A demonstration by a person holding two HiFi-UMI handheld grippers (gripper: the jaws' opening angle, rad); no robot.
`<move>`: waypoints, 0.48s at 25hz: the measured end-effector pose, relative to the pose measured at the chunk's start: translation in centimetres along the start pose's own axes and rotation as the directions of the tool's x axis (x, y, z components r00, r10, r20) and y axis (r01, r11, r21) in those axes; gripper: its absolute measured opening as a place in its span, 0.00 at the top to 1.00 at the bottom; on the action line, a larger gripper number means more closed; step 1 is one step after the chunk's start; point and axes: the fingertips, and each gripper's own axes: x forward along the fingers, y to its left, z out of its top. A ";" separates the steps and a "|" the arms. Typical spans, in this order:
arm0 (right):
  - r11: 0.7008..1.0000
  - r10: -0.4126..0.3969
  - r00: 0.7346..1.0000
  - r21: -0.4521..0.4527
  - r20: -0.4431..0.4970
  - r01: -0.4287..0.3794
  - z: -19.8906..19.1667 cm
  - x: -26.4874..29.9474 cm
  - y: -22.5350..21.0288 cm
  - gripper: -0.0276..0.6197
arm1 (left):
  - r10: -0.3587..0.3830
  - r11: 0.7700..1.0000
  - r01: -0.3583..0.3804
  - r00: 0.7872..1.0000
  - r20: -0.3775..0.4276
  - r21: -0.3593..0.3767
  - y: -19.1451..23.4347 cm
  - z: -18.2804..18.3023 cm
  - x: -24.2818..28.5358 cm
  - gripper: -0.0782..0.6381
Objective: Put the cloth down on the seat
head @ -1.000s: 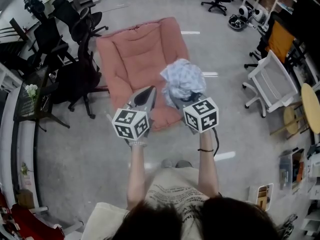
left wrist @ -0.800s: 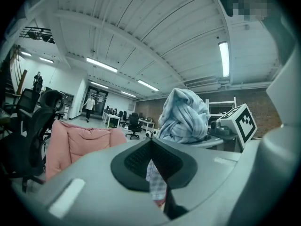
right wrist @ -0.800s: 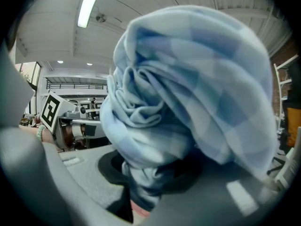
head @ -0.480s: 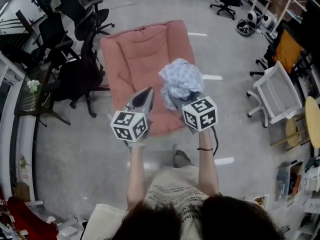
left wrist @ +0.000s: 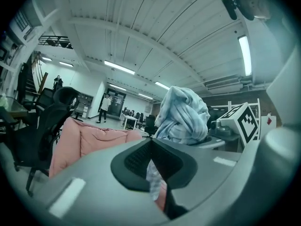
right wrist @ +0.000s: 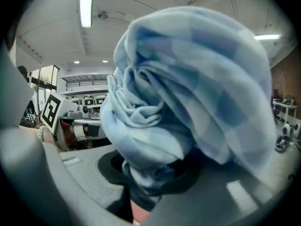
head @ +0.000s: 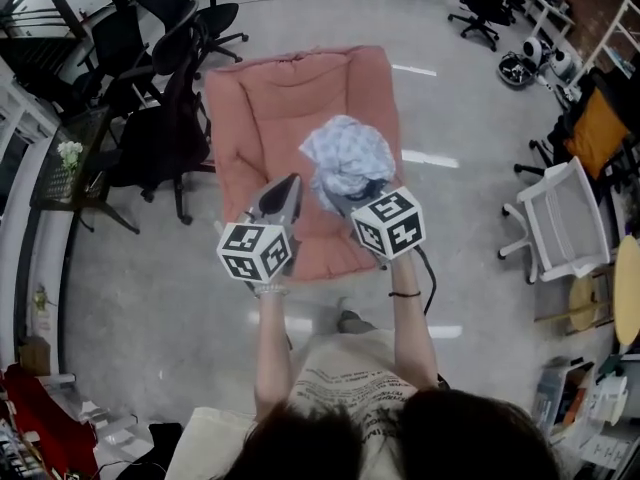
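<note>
Both grippers moved forward, further over the seat. Right gripper (head: 345, 196) jaws clamp the bunched pale-blue checked cloth (head: 348, 156). Left gripper (head: 290, 183) jaws pinched together, empty, beside it. Pink padded fabric seat (head: 270, 108) lies below both.

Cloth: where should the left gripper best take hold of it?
Probably grip the bunched top of the cloth, coming from its left side: that bulk stands clear above the right gripper, which pinches its lower folds, and faces the left gripper.
</note>
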 end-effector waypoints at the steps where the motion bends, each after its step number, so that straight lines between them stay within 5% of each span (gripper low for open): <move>1: 1.000 0.011 1.000 0.000 -0.005 -0.011 0.1 0.3 -0.6 0.75 | 0.014 1.000 -0.014 1.000 0.001 -0.002 0.3 0.1 0.4 0.88; 12: 0.988 0.154 0.987 0.000 -0.038 -0.154 -0.2 2.3 -3.1 0.75 | 0.168 0.986 -0.168 0.986 0.005 -0.017 1.6 -0.2 1.9 0.88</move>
